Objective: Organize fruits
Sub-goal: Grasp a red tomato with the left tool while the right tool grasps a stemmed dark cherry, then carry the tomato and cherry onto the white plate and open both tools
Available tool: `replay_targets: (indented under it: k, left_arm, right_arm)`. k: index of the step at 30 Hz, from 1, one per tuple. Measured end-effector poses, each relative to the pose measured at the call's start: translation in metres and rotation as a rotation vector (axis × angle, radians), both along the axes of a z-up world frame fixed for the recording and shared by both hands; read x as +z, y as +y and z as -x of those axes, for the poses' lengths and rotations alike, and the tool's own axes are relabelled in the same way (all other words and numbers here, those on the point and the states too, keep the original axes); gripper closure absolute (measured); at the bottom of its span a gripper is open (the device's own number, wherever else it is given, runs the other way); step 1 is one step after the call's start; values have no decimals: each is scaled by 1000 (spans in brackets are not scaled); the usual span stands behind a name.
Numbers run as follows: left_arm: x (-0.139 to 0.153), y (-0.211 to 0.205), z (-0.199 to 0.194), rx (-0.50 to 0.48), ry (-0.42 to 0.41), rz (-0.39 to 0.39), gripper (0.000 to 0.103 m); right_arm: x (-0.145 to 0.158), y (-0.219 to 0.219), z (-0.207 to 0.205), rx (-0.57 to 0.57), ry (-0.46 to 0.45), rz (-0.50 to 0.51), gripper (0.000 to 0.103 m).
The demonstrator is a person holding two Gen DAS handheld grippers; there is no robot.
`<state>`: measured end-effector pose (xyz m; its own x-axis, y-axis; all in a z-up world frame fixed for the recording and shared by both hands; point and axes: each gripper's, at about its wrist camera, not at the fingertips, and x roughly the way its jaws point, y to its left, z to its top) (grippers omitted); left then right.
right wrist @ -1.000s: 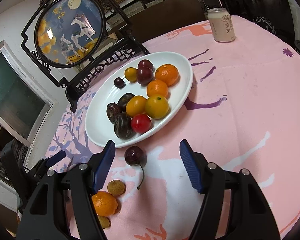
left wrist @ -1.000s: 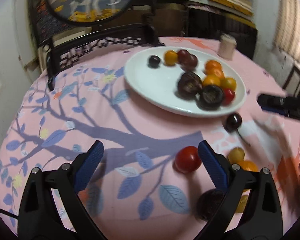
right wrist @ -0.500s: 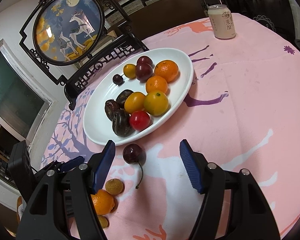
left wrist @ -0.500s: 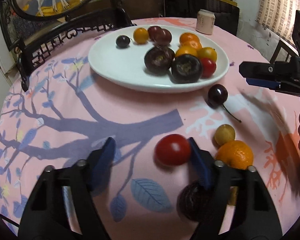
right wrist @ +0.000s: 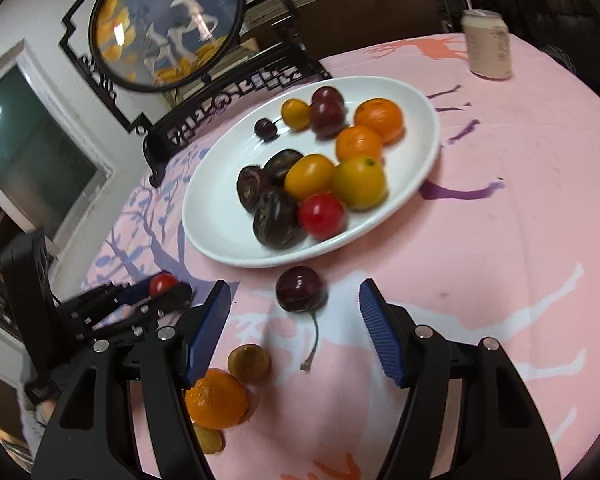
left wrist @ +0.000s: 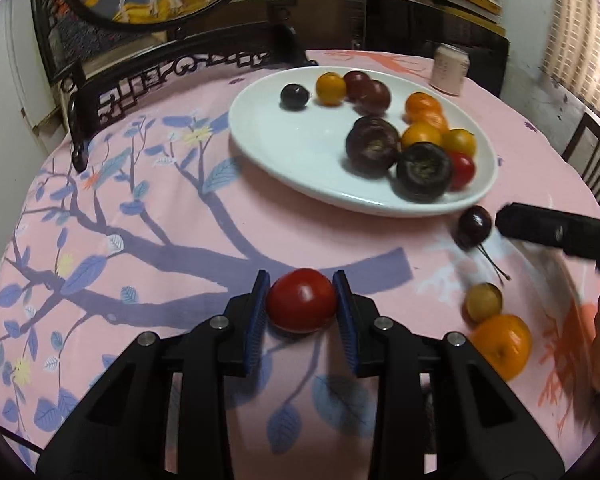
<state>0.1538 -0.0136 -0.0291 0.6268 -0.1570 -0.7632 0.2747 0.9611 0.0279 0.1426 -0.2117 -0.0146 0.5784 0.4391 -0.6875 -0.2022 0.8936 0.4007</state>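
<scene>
The left gripper (left wrist: 301, 294) has its jaws clamped on a red tomato (left wrist: 302, 305), which sits low over the pink tablecloth (left wrist: 148, 208) of the round worktop, well short of the white plate (left wrist: 300, 160). The right gripper (right wrist: 296, 320) has its jaws wide apart, with a dark cherry (right wrist: 301, 289) between the blue pads (right wrist: 374, 328) — touching neither — its stem trailing toward the camera. Just beside the left pad lie a small brownish fruit (right wrist: 249, 362) and an orange (right wrist: 216, 399). The plate holds oranges, dark plums, a cherry and another red tomato (right wrist: 322, 216). A can (right wrist: 488, 46) stands at the far edge.
</scene>
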Motion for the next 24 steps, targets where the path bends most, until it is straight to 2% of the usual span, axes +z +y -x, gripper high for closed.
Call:
replay_targets:
  k: [6, 8, 9, 10, 11, 15, 18, 24]
  left_arm:
    - [-3, -5, -2, -3, -5, -36, 70]
    - [-3, -5, -3, -4, -5, -35, 70]
    - [-4, -5, -3, -4, -5, -34, 70]
    - [-4, -5, -2, -4, -7, -34, 70]
    - [-4, -5, -2, -4, -8, -36, 70]
    - [-3, -3, 0, -6, -10, -30, 70]
    - [0, -3, 4, 0, -26, -31, 70]
    - [33, 1, 7, 16, -101, 33, 70]
  right_arm:
    - [-12, 19, -12, 18, 5, 115, 38]
    - [-12, 27, -11, 33, -21, 179, 40]
    - [-12, 28, -10, 43, -24, 186, 48]
    - [-12, 27, -10, 50, -23, 189, 64]
    - [-13, 25, -10, 60, -14, 184, 73]
    - [-9, 15, -1, 67, -14, 154, 74]
    - [10, 1, 10, 45, -61, 98, 73]
    - [41, -30, 23, -46, -162, 10, 73]
